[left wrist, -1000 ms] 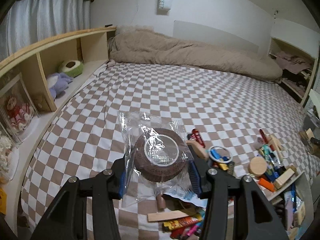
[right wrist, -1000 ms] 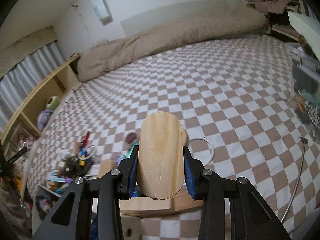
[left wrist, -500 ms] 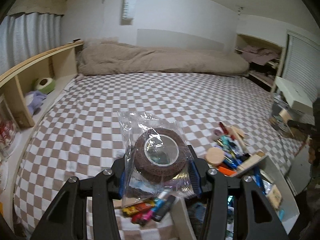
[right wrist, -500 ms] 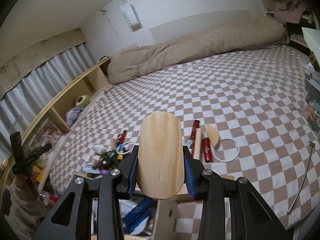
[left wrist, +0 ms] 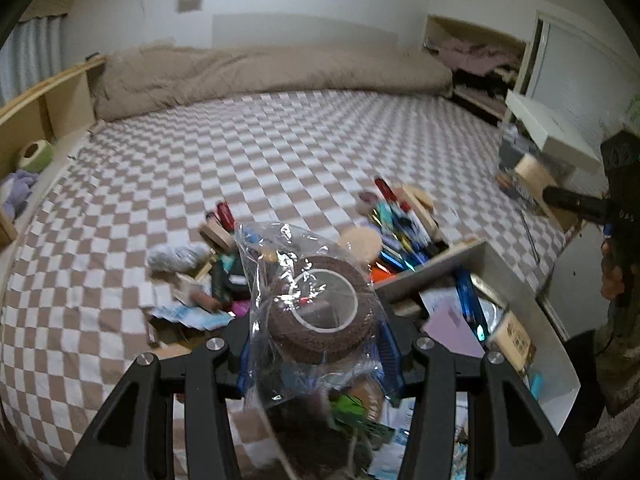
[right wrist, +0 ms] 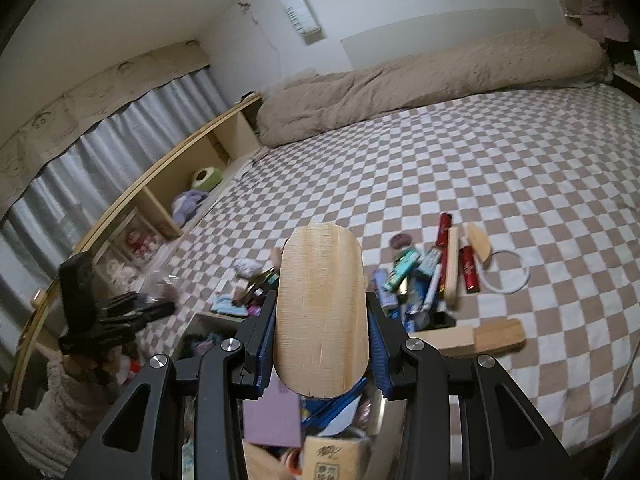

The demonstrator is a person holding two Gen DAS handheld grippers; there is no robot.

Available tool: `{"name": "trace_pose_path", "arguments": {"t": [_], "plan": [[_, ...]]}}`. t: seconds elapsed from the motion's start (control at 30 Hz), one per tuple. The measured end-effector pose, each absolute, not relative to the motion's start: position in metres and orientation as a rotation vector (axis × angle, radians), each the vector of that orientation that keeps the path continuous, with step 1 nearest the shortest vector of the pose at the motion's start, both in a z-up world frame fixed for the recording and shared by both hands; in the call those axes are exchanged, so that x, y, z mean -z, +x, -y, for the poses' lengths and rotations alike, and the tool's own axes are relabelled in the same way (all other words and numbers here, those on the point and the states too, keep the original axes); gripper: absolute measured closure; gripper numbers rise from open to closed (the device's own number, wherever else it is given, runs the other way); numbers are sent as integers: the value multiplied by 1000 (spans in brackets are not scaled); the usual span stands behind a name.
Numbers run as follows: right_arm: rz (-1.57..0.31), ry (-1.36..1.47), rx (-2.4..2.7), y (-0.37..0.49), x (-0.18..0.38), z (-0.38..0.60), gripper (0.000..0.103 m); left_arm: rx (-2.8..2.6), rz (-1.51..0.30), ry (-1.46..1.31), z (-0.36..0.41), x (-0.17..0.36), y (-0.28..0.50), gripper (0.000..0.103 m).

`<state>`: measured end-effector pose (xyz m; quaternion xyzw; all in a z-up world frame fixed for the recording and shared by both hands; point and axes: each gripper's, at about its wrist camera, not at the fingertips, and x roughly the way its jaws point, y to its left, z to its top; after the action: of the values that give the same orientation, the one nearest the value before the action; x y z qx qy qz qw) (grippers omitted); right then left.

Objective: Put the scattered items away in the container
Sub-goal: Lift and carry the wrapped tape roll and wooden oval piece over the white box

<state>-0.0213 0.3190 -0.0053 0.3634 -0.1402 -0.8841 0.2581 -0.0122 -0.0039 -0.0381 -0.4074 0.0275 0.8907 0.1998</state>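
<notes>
Over container [right wrist: 208, 320]: right claw [right wrist: 320, 344] clamps wooden oval [right wrist: 320, 308], long axis pointing forward; left claw [left wrist: 316, 344] clamps bagged tape roll [left wrist: 320, 312].

Checkered bed [left wrist: 248, 152], beige duvet [left wrist: 272, 76], wooden shelf [right wrist: 168, 184]

clutter [right wrist: 432, 276] on bed [right wrist: 520, 168], behind container [left wrist: 460, 256]

The left gripper [left wrist: 316, 356] angles downward, its jaws clamped on a bagged tape roll [left wrist: 320, 308]. The right gripper [right wrist: 320, 344] tilts down too, pinching a rounded wooden piece [right wrist: 321, 312].
</notes>
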Motion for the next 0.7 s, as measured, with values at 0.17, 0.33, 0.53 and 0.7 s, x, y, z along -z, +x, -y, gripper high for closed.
{"name": "trace_pose_path", "arguments": {"t": [0.17,0.33,0.53,0.7], "plan": [[367,994,2349,-13,10,-309,63,-2436,-103,-1200,-16,52,-6,54],[364,999,2310,-4,14,-301,63,-2374,-166,-1272,-39,69,-4,54],[367,1008,2283,2,21,-297,63,-2327,-208,-1330,-58,89,-7,53],[376,1027,2272,2,28,-297,63,-2303,-217,-1365,-63,99,-8,22]]}}
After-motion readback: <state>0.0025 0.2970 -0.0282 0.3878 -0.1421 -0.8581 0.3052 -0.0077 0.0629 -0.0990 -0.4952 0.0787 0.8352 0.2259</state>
